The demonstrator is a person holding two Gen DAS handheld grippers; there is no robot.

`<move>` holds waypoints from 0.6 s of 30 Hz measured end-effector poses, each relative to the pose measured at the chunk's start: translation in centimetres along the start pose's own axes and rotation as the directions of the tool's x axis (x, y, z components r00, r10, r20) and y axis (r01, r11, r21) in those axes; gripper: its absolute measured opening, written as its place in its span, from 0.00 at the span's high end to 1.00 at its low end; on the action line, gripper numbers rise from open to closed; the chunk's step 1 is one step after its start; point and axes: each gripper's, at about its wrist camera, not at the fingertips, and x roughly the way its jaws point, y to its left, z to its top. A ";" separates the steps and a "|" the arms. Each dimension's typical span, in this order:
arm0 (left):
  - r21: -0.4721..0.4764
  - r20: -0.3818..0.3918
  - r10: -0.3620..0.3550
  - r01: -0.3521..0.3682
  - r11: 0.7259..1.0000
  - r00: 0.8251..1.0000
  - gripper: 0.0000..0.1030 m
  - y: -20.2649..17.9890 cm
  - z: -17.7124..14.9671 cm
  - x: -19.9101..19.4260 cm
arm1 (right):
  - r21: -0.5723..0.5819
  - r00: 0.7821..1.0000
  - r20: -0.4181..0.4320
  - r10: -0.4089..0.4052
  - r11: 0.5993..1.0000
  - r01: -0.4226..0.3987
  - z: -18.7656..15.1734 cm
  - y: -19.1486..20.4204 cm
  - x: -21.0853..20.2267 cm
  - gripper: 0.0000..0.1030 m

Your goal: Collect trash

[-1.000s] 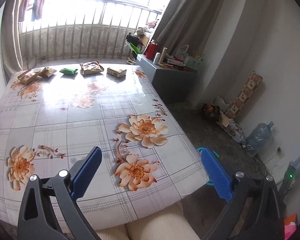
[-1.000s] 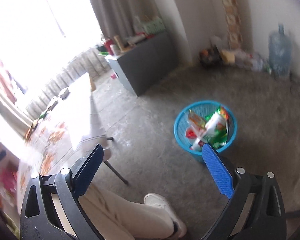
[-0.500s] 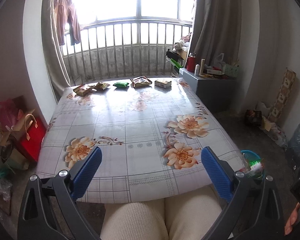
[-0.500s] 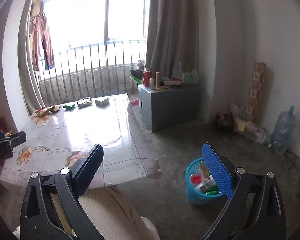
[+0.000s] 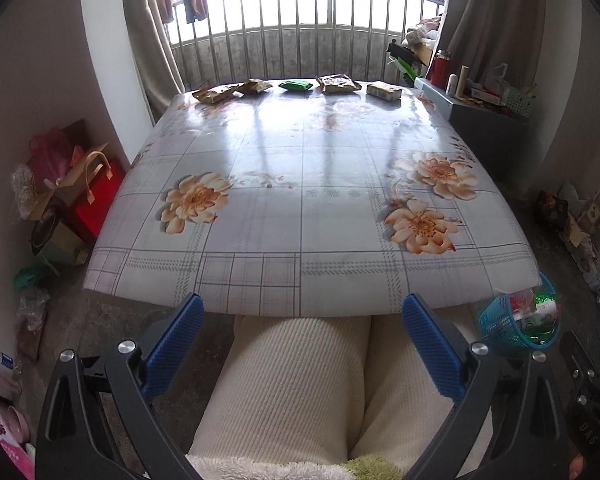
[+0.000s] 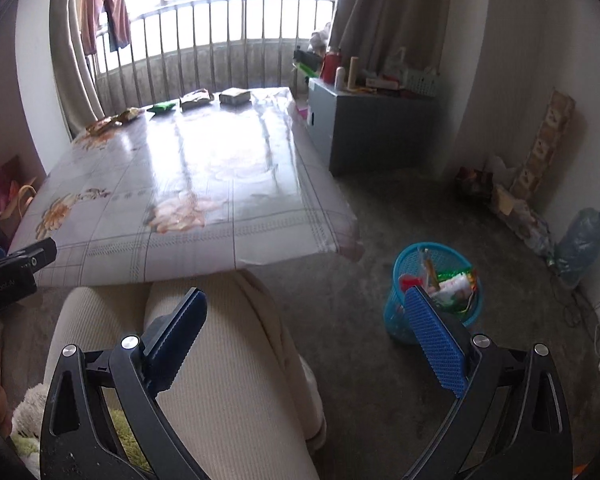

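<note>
I hold both grippers low over my lap, short of the near edge of the table [image 5: 260, 272]. In the left wrist view, working left to right along the top of the frame, the trash lies in a row at the table's far edge: two brown wrappers [image 5: 216, 93] touching each other at upper left, a green packet [image 5: 296, 85] near centre, a brown pouch [image 5: 339, 83], then a small box [image 5: 385, 91] at upper right. The row's long axis runs across the frame, so every piece lies straight ahead and well apart from the left gripper [image 5: 300, 312], whose jaws stand wide apart and empty. The right gripper [image 6: 304, 300] is likewise spread with nothing between its pads. The blue basket [image 6: 396, 312], already holding wrappers, sits on the floor at lower right, near my right side. I judge the box nearer the right gripper and the wrappers nearer the left.
</note>
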 end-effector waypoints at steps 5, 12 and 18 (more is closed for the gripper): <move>-0.012 -0.002 0.034 -0.034 0.999 0.999 0.06 0.2 0.0 0.3 | 0.022 0.998 -0.053 -0.022 0.999 0.023 -0.9 0.3 0.7 0.08; 0.022 0.011 0.035 -0.036 0.999 0.999 0.06 -0.6 0.2 0.0 | 0.023 0.998 -0.064 -0.029 0.999 0.031 -0.7 0.6 0.6 0.08; 0.026 0.014 0.044 -0.045 0.999 0.999 0.06 -0.7 0.4 -0.1 | 0.018 0.996 -0.079 -0.047 0.999 0.049 -0.7 0.8 0.8 0.08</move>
